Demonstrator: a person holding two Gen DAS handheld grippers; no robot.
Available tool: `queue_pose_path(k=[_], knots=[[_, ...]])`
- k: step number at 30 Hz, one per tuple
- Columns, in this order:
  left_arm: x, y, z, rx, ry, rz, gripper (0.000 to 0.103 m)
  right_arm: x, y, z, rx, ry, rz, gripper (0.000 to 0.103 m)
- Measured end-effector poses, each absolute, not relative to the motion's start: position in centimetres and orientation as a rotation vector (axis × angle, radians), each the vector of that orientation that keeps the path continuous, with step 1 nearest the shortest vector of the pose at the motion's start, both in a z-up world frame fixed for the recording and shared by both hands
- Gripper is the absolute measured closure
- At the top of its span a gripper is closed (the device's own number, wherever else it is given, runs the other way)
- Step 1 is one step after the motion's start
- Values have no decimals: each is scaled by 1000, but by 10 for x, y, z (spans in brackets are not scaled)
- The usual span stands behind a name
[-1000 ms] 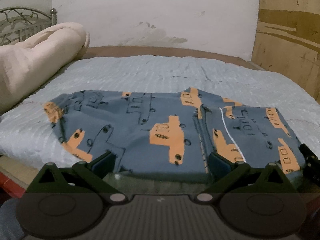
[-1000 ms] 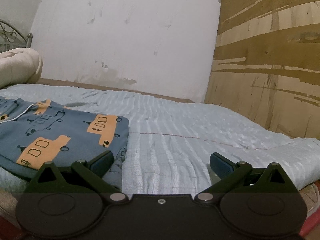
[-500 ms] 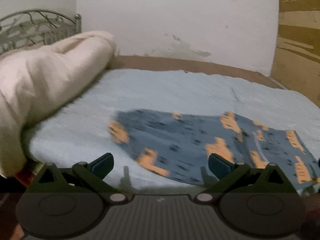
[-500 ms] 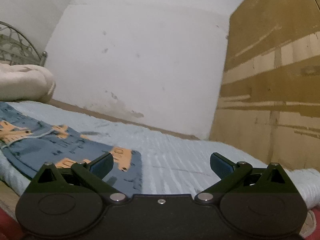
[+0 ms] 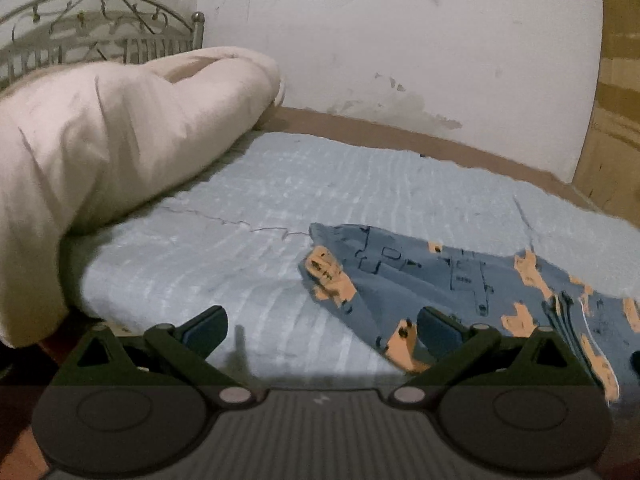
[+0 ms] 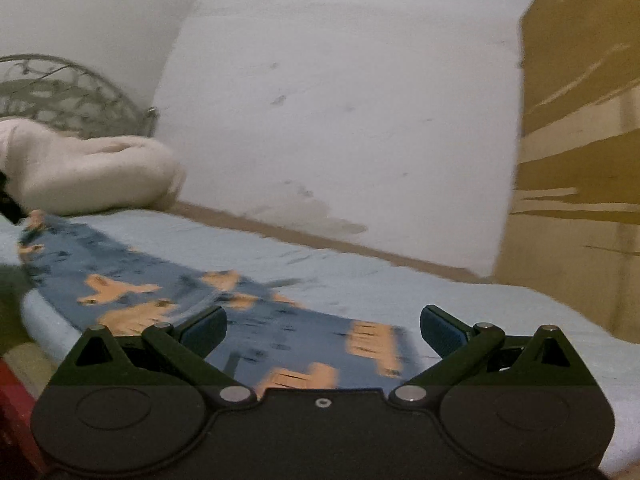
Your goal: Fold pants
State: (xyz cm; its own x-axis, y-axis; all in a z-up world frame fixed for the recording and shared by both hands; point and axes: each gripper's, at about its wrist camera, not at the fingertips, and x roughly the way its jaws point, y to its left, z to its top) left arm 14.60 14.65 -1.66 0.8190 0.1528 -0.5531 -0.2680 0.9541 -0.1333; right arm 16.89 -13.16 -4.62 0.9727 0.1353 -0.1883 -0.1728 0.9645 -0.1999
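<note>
Both hand-held grippers have swung left along the bed.
Left hand-held gripper (image 5: 322,326) and right hand-held gripper (image 6: 323,326) gape wide, empty; soft, light blue orange-printed cotton pants (image 5: 460,276) suit pinching at the hem.

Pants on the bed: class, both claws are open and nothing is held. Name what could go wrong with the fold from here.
1. The pants lie near the bed front edge; a tug might slide them off.
2. The left claw faces mostly bare sheet, so closing here could pinch bedding.
3. The right claw view is blurred; a hasty grasp may catch only one layer.
</note>
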Motion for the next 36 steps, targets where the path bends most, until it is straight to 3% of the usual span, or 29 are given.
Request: queue_pose_path(k=[15, 36], knots=[[207, 165, -38, -293, 574, 202, 1, 211, -89, -63, -185, 252, 196, 1], [201, 171, -45, -320, 557, 157, 4, 211, -93, -70, -164, 243, 197, 1]])
